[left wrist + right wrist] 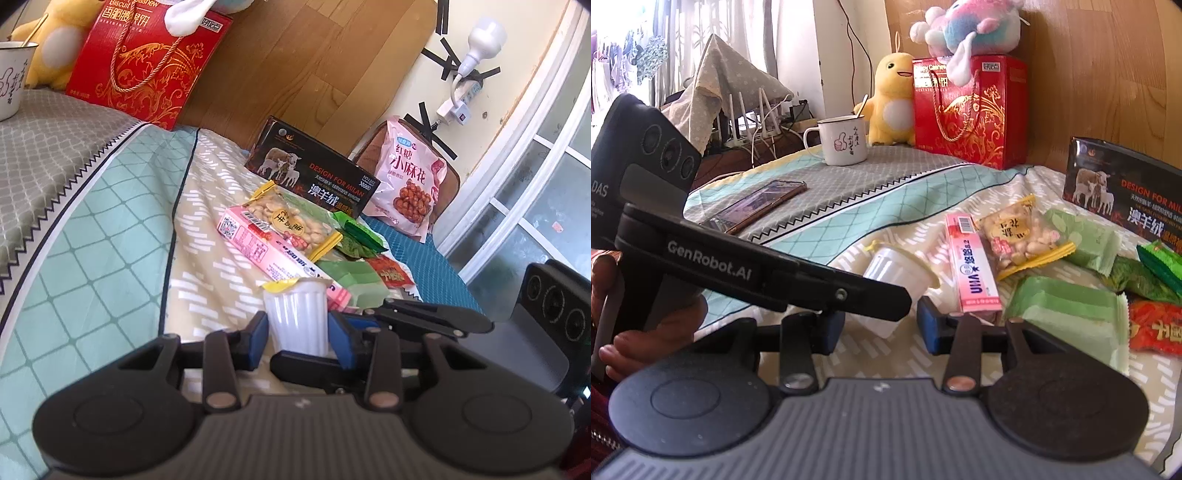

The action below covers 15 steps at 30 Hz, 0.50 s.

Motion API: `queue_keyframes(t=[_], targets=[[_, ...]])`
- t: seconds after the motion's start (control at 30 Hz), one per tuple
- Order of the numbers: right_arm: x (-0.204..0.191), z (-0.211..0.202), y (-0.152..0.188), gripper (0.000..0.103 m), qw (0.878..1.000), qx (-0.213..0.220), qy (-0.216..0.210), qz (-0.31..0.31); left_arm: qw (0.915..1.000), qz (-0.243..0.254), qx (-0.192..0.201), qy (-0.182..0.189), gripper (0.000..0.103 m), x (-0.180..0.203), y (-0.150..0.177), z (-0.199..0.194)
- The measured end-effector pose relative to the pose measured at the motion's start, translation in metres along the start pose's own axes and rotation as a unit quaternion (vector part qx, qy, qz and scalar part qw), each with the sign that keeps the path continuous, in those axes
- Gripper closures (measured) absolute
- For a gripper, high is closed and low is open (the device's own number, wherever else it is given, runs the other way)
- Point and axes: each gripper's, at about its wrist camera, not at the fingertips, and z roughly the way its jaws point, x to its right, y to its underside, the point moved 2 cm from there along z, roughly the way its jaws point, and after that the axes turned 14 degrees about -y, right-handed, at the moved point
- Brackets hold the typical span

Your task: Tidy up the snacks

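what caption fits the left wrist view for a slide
Left tool grips a white jelly cup on the bed, with the pink candy box and peanut bag just beyond.

ribbed white plastic cup with yellow foil lid; glossy pink cardboard box; clear shiny peanut bag; matt green wrappers; printed cotton bedsheet; wood-grain laminate headboard; glossy red paper gift box; enamel mug; fuzzy plush toys
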Motion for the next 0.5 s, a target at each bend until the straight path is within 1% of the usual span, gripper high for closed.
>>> queue_keyframes(t=[0.23, 0.5], targets=[[-0.0028, -0.0039, -0.0004, 0.057, 1.0, 0.014, 0.0, -0.007, 1.0, 0.003, 0.008, -0.001, 0.068, 0.0038, -0.0007, -0.0049], [-0.0015, -0.003, -0.0004, 0.057, 1.0, 0.012, -0.001, -0.004, 1.0, 0.002, 0.006, -0.002, 0.068, 0.0037, -0.0002, -0.0038]])
